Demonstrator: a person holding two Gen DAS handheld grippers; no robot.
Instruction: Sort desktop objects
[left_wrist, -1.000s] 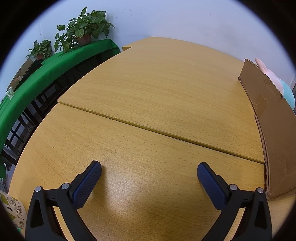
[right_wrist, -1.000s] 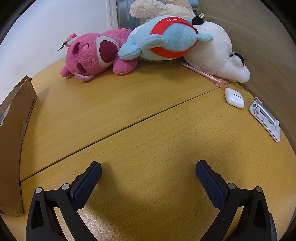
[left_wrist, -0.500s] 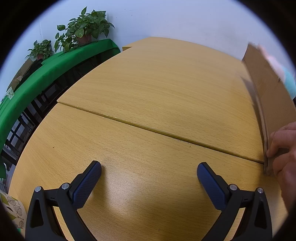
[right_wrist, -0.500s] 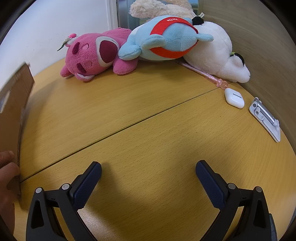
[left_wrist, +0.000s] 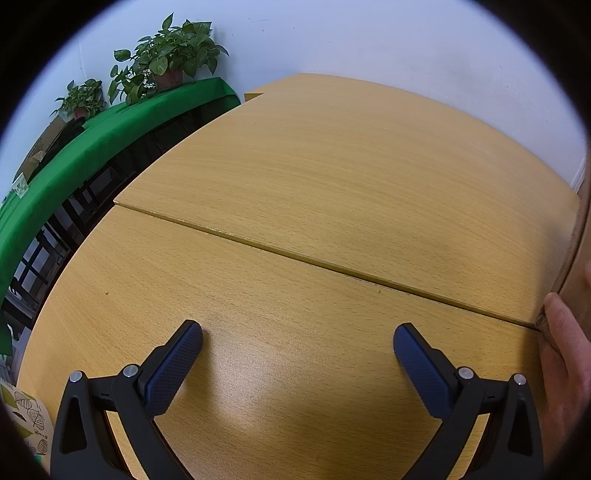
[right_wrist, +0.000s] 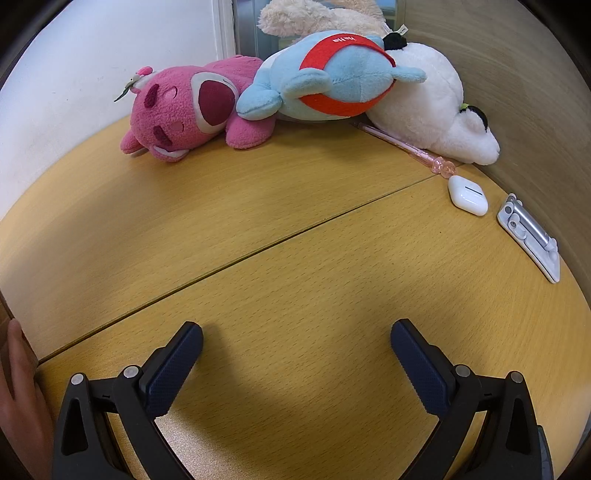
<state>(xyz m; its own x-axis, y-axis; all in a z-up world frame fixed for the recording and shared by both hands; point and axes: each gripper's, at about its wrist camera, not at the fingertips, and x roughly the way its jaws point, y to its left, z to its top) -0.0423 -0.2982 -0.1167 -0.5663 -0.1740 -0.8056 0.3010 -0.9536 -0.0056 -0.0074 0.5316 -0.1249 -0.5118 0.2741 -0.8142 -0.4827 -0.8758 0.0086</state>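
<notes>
Desktop objects lie well beyond the right hand-held gripper (right_wrist: 296, 341), whose blue-padded fingers stand wide apart over bare counter (right_wrist: 258, 206), holding nothing. Taking the white earbud case (right_wrist: 467, 194) as the landmark: a silver folding phone stand (right_wrist: 528, 238) lies just beside it, toward the wooden side panel, and the tip of a pink pen (right_wrist: 410, 147) ends just short of it on the far side. Beyond the case, the pen's other end runs under a white plush toy (right_wrist: 432, 107) in the corner. A light blue plush with a red band (right_wrist: 332, 79) leans on the white one, and a pink plush bear (right_wrist: 188, 110) lies farthest from the case, by the white wall.

On the opposite side of the counter from the case, a bare hand (right_wrist: 18, 398) shows at the picture's edge, pressed against a brown edge of cardboard.

The left hand-held gripper (left_wrist: 297, 345) is likewise spread wide and empty above the counter's seam (left_wrist: 295, 254). At its right, the same hand (left_wrist: 565, 362) grips the edge of a cardboard box (left_wrist: 580, 251). Off past the counter's left side stand potted plants (left_wrist: 170, 62) on a green-covered shelf (left_wrist: 92, 140).
</notes>
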